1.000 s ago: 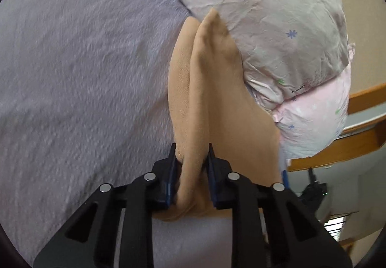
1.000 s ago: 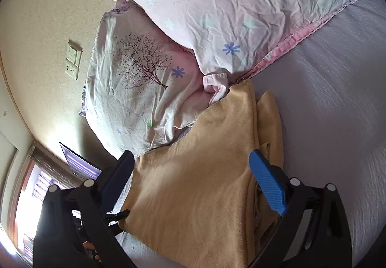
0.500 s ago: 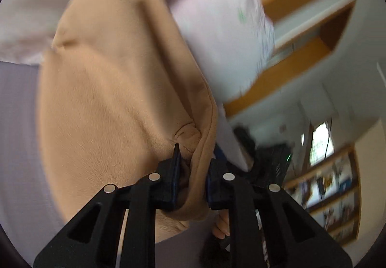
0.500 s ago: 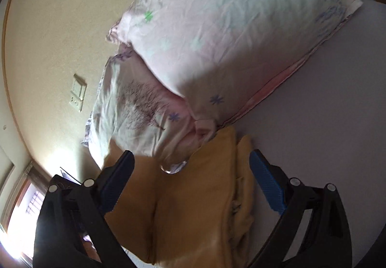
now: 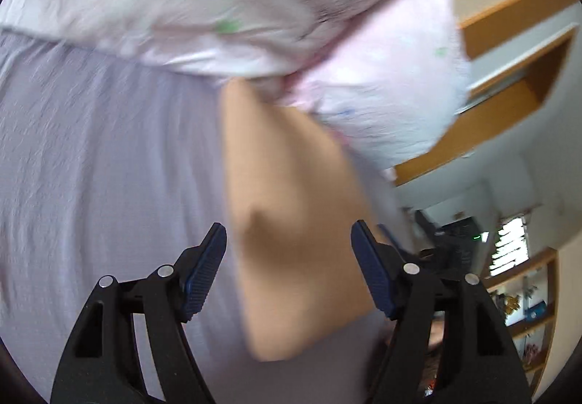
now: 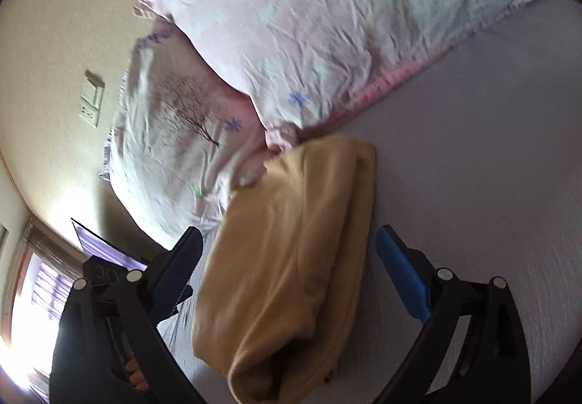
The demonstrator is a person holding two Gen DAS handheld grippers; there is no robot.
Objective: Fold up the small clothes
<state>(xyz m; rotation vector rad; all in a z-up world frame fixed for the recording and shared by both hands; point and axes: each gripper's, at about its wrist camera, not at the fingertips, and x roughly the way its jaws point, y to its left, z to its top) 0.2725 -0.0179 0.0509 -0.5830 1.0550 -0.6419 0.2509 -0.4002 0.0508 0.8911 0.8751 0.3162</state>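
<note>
**Both claws spread wide over a folded tan garment**

Nearest the lens in the left wrist view, the left gripper (image 5: 289, 240) has its blue-padded jaws spread wide with nothing between the pads; they frame the tan garment (image 5: 291, 222) without pinching it. In the right wrist view the right gripper (image 6: 287, 251) is likewise parted wide, one finger on each side of the garment (image 6: 291, 258), and grips nothing. Whether either set of pads brushes the cloth cannot be told.

The garment lies folded into a long, thick bundle on the pale lilac bedsheet (image 6: 473, 167). Its near end, seen from the right wrist, shows stacked rounded layers with a dark opening between them; a long ridge runs along the side towards the open sheet.

Beyond it, the garment's far end touches the pillows. A pink floral pillow (image 6: 327, 22) with a pink edge trim rests partly over a second pillow printed with a bare tree (image 6: 171, 120). The left wrist view is blurred, but shows the same pillows (image 5: 218, 3) above the cloth.

Farthest off are a beige wall with a switch plate (image 6: 91, 98), a bright window (image 6: 29, 294), wooden trim (image 5: 509, 22) and shelving (image 5: 527, 294).
</note>
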